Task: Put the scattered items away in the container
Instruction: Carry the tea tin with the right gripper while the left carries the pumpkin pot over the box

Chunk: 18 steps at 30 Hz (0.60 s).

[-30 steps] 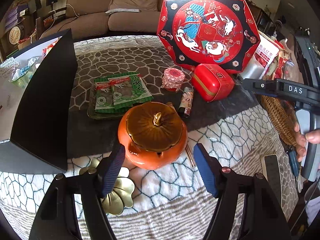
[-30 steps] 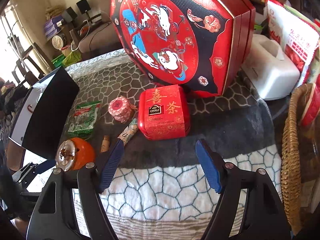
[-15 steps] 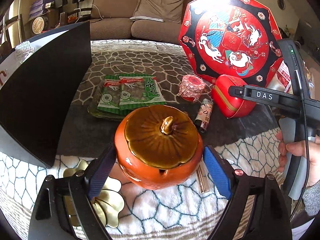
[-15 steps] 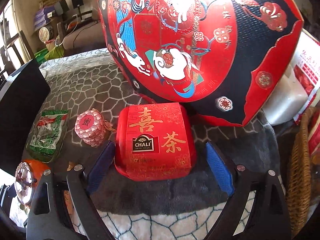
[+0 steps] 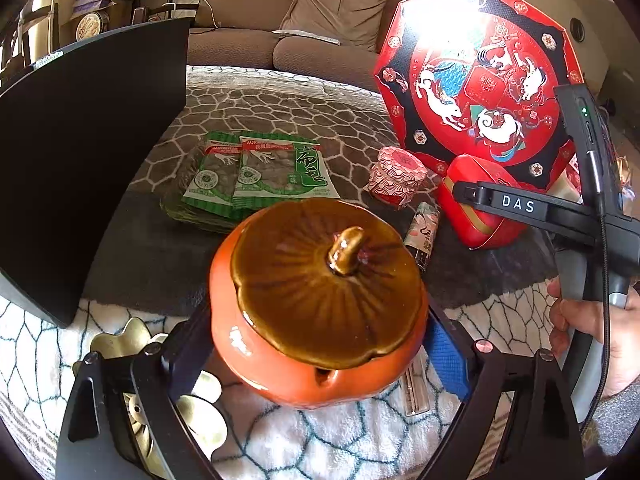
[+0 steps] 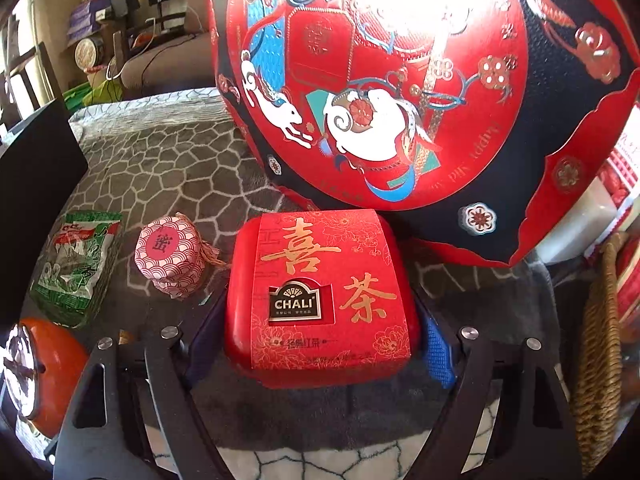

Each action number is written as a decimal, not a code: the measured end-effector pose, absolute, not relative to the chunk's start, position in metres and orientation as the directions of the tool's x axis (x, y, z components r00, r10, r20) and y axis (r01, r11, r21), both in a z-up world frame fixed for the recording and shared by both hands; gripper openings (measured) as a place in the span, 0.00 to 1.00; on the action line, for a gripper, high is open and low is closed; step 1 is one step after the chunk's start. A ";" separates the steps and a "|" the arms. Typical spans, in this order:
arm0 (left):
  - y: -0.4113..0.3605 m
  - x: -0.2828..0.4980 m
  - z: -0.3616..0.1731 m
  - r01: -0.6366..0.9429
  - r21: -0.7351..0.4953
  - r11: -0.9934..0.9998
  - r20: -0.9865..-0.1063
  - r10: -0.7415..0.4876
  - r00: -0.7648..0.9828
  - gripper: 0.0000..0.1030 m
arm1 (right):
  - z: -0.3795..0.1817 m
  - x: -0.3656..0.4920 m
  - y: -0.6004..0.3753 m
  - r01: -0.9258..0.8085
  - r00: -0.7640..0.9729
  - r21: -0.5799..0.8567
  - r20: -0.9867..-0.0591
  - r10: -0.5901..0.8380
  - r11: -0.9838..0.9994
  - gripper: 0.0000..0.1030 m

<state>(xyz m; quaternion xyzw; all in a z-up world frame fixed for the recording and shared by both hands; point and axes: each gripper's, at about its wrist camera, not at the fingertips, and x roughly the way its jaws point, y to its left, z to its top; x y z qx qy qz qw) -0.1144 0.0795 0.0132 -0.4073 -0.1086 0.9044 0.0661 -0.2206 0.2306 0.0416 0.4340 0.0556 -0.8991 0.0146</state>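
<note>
My left gripper point(image 5: 320, 344) is shut on the orange pumpkin-shaped ceramic pot point(image 5: 316, 304) with a brown lid, its blue pads against both sides. My right gripper point(image 6: 320, 340) is shut on the red CHALI tea box point(image 6: 320, 300), which lies on the grey patterned cloth. The right gripper point(image 5: 500, 204) also shows in the left wrist view over the red box point(image 5: 480, 204). A pink-patterned small jar point(image 6: 170, 256), green snack packets point(image 5: 260, 172) and a slim printed tube point(image 5: 424, 232) lie between them. A black open container point(image 5: 80, 152) stands at left.
A large red octagonal gift box point(image 5: 480, 80) stands upright behind the tea box. A gold flower-shaped dish point(image 5: 192, 400) lies under the left gripper. A wicker basket point(image 6: 600, 352) is at the right. A sofa point(image 5: 280, 40) is beyond the table.
Both grippers moved forward and closed: the left onto the orange pot, the right onto the red tea box.
</note>
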 end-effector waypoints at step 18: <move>0.057 -0.079 0.078 -0.082 -0.242 -0.967 -0.678 0.229 -0.699 0.90 | 0.136 -0.143 0.212 0.216 -0.651 -0.007 -0.746 -0.139 -0.976 0.78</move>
